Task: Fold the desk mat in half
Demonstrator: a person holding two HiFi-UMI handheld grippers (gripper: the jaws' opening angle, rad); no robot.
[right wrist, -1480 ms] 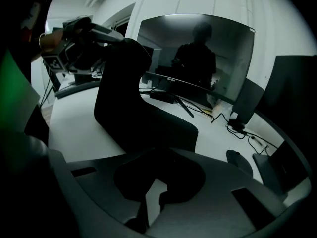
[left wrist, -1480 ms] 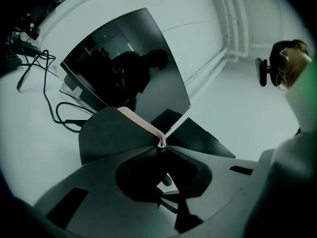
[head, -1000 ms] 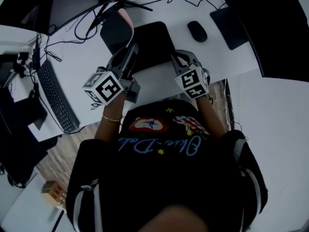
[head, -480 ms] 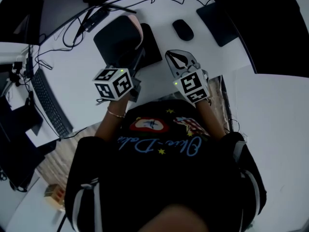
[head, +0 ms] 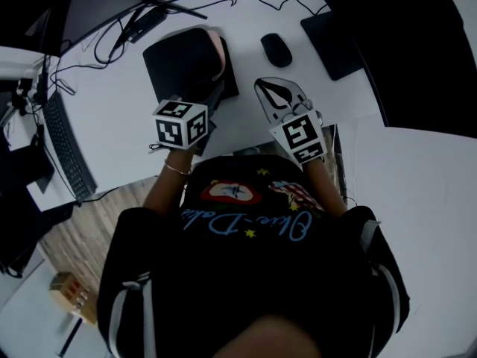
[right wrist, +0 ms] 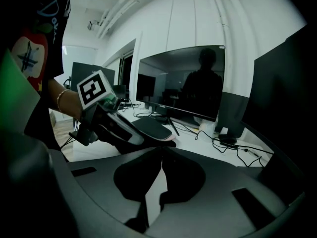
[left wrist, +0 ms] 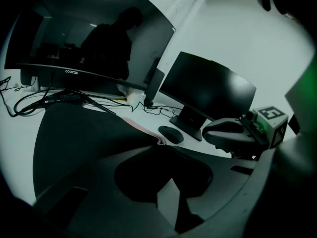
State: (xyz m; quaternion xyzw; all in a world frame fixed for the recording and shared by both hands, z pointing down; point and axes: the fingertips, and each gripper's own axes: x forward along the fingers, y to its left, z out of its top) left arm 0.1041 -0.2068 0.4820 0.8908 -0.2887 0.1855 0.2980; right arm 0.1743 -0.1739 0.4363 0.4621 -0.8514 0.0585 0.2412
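Observation:
The black desk mat (head: 182, 60) lies doubled over on the white desk, its pink underside showing along the right edge (head: 218, 54). My left gripper (head: 218, 90) reaches that near right corner and is shut on the mat's edge. In the left gripper view the pink edge (left wrist: 143, 129) runs right into the jaw tips of the left gripper (left wrist: 161, 145). My right gripper (head: 270, 89) hovers to the right of the mat, shut and empty. In the right gripper view, the right gripper (right wrist: 162, 147) has closed jaws pointing at the mat (right wrist: 151, 125).
A black mouse (head: 276, 49) sits just right of the mat, and a second dark pad (head: 339, 42) lies farther right. A keyboard (head: 65, 144) lies at the left. Cables (head: 119, 32) trail behind the mat, under the monitors (left wrist: 208, 90). The desk's front edge runs right below both grippers.
The left gripper carried the mat's lifted flap over to the left and down, so the mat now lies folded. The right gripper came off the mat's right corner.

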